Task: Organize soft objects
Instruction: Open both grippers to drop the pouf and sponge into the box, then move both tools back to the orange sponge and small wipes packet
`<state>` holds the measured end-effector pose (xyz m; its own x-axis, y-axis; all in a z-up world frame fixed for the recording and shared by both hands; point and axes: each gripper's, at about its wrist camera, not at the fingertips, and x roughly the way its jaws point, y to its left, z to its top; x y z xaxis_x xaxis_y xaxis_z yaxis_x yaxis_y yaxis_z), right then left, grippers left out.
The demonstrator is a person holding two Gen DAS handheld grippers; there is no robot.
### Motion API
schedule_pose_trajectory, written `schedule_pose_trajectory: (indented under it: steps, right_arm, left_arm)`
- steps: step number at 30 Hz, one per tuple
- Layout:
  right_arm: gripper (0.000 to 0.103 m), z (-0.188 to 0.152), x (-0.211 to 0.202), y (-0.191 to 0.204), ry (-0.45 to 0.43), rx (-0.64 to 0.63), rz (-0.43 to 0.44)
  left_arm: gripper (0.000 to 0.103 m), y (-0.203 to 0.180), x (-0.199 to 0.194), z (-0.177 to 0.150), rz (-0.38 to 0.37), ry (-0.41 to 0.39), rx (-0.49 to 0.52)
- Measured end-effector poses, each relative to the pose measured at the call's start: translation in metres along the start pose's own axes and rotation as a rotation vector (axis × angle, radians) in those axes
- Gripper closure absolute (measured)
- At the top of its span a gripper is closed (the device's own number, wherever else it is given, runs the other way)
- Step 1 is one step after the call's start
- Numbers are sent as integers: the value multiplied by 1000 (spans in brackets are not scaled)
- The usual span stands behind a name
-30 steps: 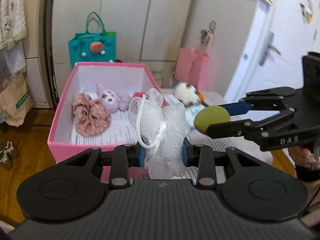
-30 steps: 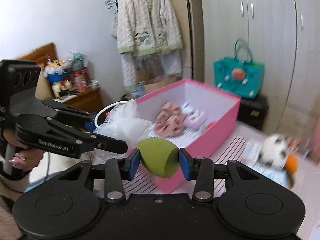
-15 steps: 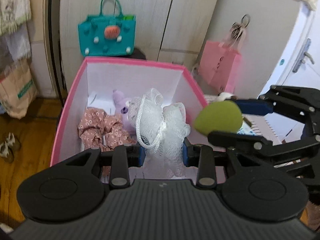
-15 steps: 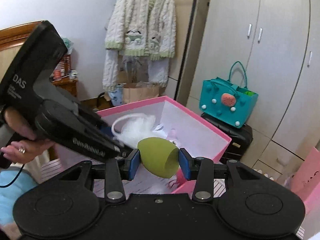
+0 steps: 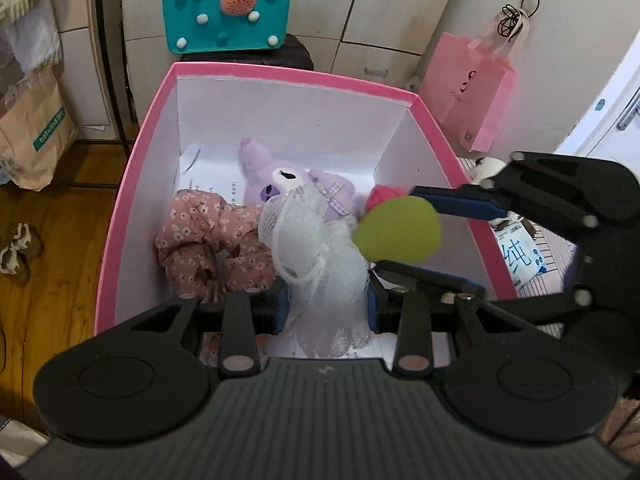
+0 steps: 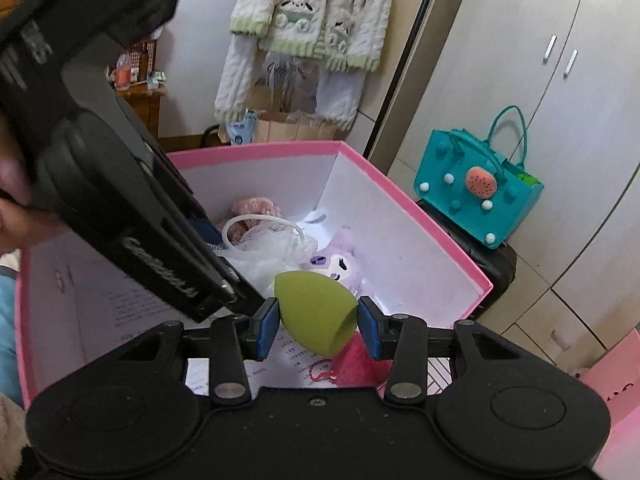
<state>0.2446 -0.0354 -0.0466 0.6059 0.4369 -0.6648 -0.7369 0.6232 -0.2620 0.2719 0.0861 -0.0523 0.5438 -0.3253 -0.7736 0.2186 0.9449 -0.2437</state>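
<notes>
Pink box [image 5: 132,184]: the largest item, an open-topped carton with white inner walls, seen from above in both wrist views. Stiff card is judged; it is not gripped by either tool.

Floral fabric piece [image 5: 208,240]: a crumpled pink cloth lying on the box floor at the near left. Limp and light handling is expected; a pinch on any raised fold would serve.

Purple plush toy [image 5: 288,184]: lying on the box floor toward the far side, just beyond the mesh. Soft and compressible; the body, not the ear, is judged the better hold.

White mesh bath puff [image 5: 320,248]: held over the box interior, pinched low on its bunched middle by the left gripper [image 5: 326,306], whose jaws are closed on it. Its cord loop [image 6: 260,226] hangs free. Very light and springy handling is judged; the netting could snag on a pad when released.

Green makeup sponge [image 6: 316,312]: egg-shaped, clamped across its width by the right gripper [image 6: 318,330], jaws closed on it, above the near right part of the box. Light, squashy and rebounding material is judged; a hold across the widest part is suitable.

Pink pompom [image 6: 360,364]: resting on the box floor beneath the sponge, with a small pink chain beside it. Fluffy and nearly weightless, as judged.
</notes>
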Motion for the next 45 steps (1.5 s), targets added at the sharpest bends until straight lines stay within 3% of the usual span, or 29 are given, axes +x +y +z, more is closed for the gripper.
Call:
schedule_pose_trajectory:
  steps: [8, 17, 24, 27, 31, 34, 36, 40, 45]
  right_arm:
    - [51, -2, 14, -13, 21, 52, -2]
    - [50, -15, -23, -26, -115, 197, 19]
    - [48, -28, -49, -40, -127, 366, 86]
    - [43, -33, -60, -40, -104, 418, 115]
    - [38, -36, -72, -34, -54, 432, 104]
    - [26, -41, -89, -31, -43, 437, 115]
    - [20, -45, -103, -30, -47, 434, 120]
    - [10, -54, -135, -27, -58, 424, 99]
    - [8, -70, -171, -26, -62, 407, 62]
  left_arm:
    - [52, 2, -8, -1, 28, -56, -41]
    - [41, -4, -39, -10, 31, -120, 7]
    - [14, -15, -64, -21, 44, -157, 39]
    - [4, -23, -69, -24, 138, -137, 40]
    - [4, -27, -74, -25, 261, -60, -3]
    - [4, -31, -80, -27, 265, 14, 38]
    - [4, -34, -91, -34, 251, 3, 49]
    - [4, -44, -123, -50, 147, -41, 81]
    - [4, -73, -156, -64, 164, -114, 162]
